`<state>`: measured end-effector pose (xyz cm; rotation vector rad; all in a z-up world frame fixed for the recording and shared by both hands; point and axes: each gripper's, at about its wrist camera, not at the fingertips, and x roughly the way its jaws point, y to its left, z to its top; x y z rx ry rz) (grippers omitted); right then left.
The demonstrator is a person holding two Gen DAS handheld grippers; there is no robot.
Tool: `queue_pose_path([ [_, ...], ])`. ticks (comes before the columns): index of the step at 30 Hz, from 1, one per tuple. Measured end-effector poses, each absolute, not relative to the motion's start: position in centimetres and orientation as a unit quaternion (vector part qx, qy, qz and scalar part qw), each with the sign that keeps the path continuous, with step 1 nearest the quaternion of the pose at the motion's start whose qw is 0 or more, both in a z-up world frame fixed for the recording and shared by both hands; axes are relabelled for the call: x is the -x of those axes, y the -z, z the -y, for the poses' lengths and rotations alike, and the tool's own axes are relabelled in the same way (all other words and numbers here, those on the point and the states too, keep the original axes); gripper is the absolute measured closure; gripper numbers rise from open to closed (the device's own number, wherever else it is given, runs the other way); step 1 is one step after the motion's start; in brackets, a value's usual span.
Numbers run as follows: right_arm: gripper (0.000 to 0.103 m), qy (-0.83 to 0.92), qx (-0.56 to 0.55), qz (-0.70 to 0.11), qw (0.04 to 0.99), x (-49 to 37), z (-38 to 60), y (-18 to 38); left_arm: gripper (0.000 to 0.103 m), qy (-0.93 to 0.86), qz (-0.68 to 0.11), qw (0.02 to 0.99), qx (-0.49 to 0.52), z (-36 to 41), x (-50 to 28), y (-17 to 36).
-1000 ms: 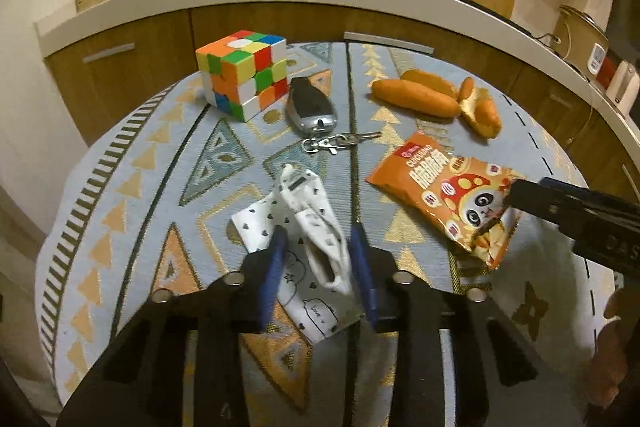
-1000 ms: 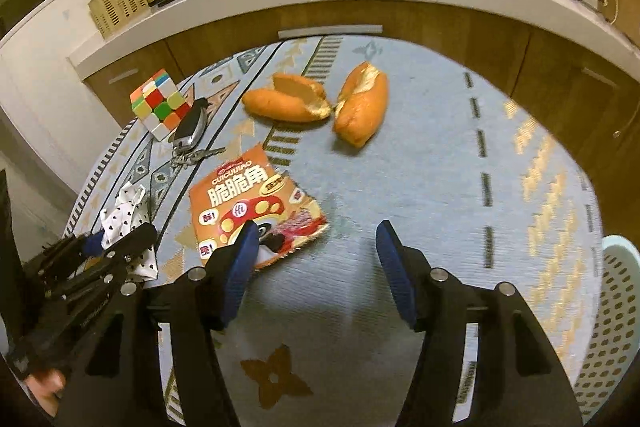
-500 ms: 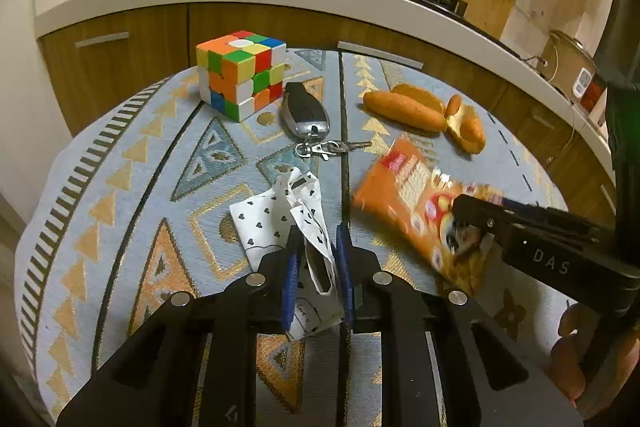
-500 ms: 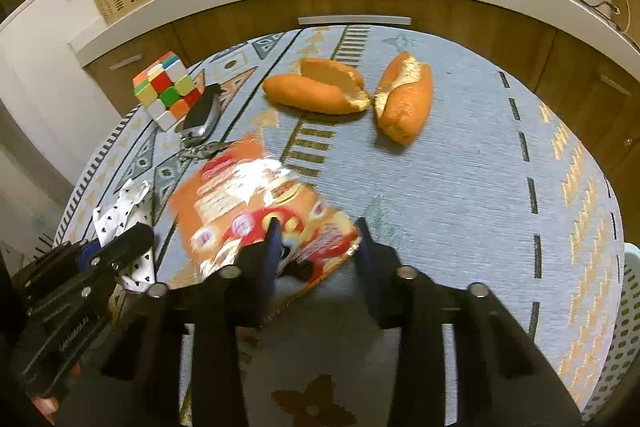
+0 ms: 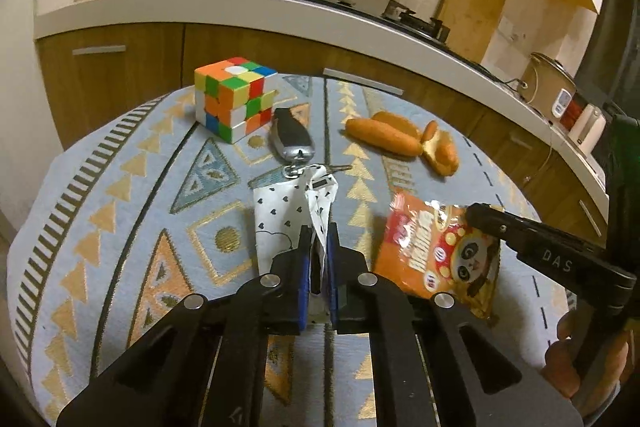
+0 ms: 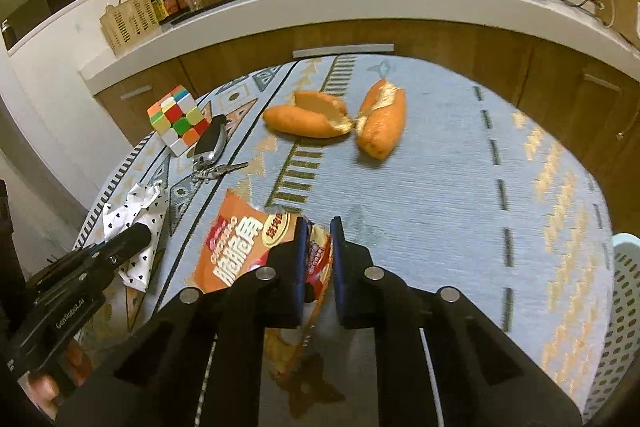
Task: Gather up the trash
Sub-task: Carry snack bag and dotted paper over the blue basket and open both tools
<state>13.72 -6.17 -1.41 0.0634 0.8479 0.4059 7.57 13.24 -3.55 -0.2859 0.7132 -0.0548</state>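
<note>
Right tongs (image 6: 319, 259) clenched on snack bag (image 6: 240, 247), white perforated bin (image 6: 616, 307) just right of it; left tongs (image 5: 318, 255) grasping heart-print wrapper (image 5: 280, 219).

right tongs (image 6: 319, 227) – just closed, pinching snack bag (image 6: 236, 251) | bread (image 6: 340, 119) beyond

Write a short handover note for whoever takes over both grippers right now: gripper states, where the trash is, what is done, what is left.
Left gripper: jaws have just closed on the white paper wrapper, still over the table.
Right gripper: jaws have just closed on the orange snack bag.
White basket stands at the table's right edge.
Done: both pieces gripped. Nothing binned yet.
Left: carry both to the basket, probably. Bread pieces, cube and car key untouched.
</note>
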Motion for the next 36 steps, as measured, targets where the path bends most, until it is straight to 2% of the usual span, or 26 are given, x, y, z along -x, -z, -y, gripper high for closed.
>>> queue_pose_path([
  [22, 0.095, -0.114, -0.093, -0.284, 0.947, -7.9, 18.7, -7.6, 0.1, 0.129, -0.279, 0.95, 0.05, -2.2, -5.2, -3.7],
  [36, 0.095, -0.004, -0.108, -0.241, 0.965, -3.3, 30.4, -9.5, 0.1, 0.239, -0.26, 0.935, -0.014, 9.8, -6.3, -6.3],
])
